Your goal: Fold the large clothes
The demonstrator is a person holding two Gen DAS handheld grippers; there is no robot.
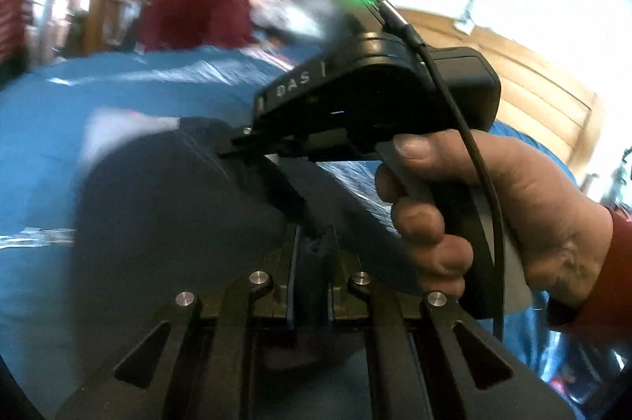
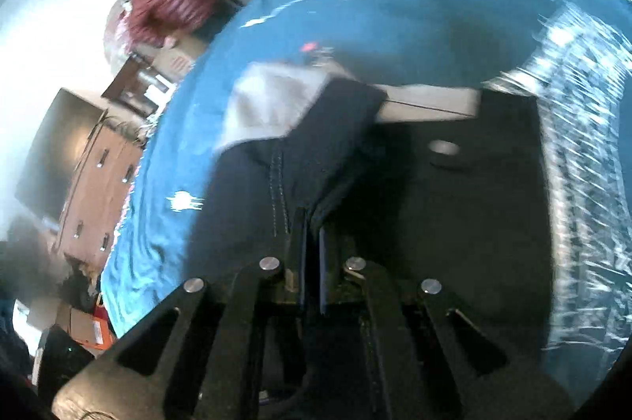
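The left gripper is clenched on a fold of a dark navy cloth garment, its two black fingers pressed close with the fabric bunched between them. The garment drapes down from the grip over a bright blue bed cover with a shiny plastic sheet over parts of it. In the left wrist view the right gripper comes in from the right, held by a hand with a dark red sleeve at the wrist; its black body shows a green light and a thin black cable, and its tips bite the garment's upper edge beside a pale grey lining.

In the right wrist view the right gripper is likewise closed on the navy cloth, next to a line of pale stitching. The pale grey lining shows at the garment's far edge, and a round dark button sits on the cloth to the right. Both views are blurred. A brown cardboard box stands beside the bed.
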